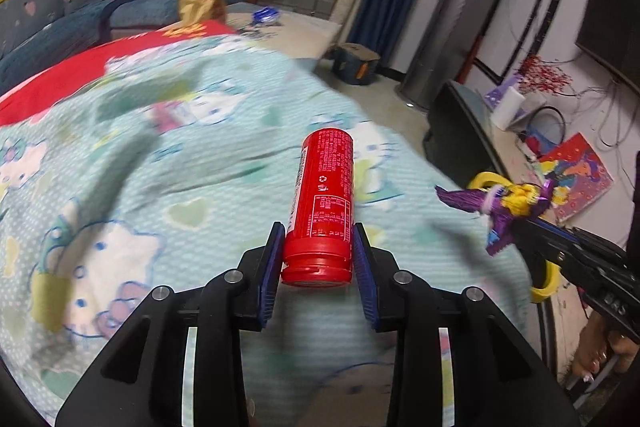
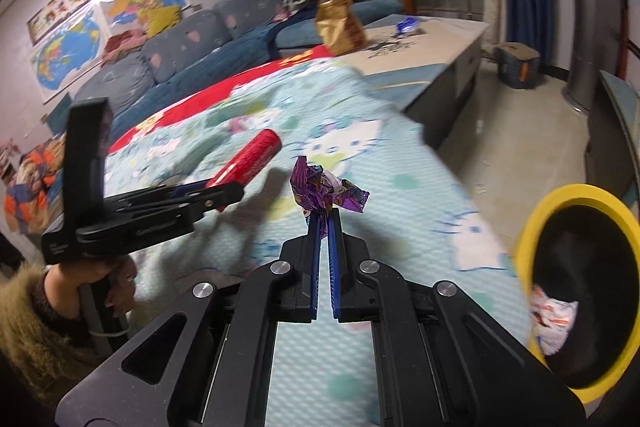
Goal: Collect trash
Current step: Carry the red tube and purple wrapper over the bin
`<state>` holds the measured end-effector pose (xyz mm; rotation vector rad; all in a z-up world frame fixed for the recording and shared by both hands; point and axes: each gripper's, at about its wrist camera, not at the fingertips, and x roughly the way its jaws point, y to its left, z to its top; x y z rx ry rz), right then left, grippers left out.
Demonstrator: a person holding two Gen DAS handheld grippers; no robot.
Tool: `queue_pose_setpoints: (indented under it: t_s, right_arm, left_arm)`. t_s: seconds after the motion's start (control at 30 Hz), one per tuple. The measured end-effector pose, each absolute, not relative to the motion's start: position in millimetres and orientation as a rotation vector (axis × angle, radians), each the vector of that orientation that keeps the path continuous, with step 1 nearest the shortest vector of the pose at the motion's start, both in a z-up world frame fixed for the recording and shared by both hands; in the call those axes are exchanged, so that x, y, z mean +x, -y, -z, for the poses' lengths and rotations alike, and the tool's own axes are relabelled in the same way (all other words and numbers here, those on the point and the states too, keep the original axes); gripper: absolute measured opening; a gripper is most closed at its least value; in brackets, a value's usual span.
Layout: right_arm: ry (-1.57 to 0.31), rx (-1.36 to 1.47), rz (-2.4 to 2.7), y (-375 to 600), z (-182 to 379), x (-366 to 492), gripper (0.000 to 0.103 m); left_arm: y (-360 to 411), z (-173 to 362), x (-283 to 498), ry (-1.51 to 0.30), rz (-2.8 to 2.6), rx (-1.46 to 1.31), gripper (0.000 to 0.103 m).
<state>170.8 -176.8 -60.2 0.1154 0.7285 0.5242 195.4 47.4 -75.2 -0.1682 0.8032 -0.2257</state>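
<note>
My left gripper (image 1: 318, 233) is shut on a red cylindrical can (image 1: 324, 203) at its cap end and holds it above the cartoon-print blanket (image 1: 160, 167). The can also shows in the right wrist view (image 2: 250, 161), with the left gripper (image 2: 224, 197) there. My right gripper (image 2: 323, 217) is shut on a crumpled purple wrapper (image 2: 320, 189), above the blanket. The wrapper also shows in the left wrist view (image 1: 496, 213), at the tip of the right gripper (image 1: 520, 223). A yellow-rimmed black bin (image 2: 536, 223) sits at the right with a white wrapper (image 2: 554, 319) inside.
A gold snack bag (image 2: 338, 23) and a blue wrapper (image 2: 408, 24) lie on the low table (image 2: 448, 39) beyond the blanket. A blue sofa (image 2: 180, 59) runs along the left. A silver tower unit (image 1: 460, 15), a TV stand (image 1: 472, 115) and bare floor (image 2: 500, 131) are at the right.
</note>
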Motion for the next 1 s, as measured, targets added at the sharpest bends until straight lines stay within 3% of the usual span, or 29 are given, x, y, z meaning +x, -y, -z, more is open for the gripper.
queue_pose_setpoints:
  t_s: [1.0]
  right_arm:
    - [-0.711, 0.2, -0.171, 341.4, 69.8, 165.3, 0.002]
  left_arm:
    - [111.0, 45.7, 178.7, -0.755, 0.534, -0.032, 0.032]
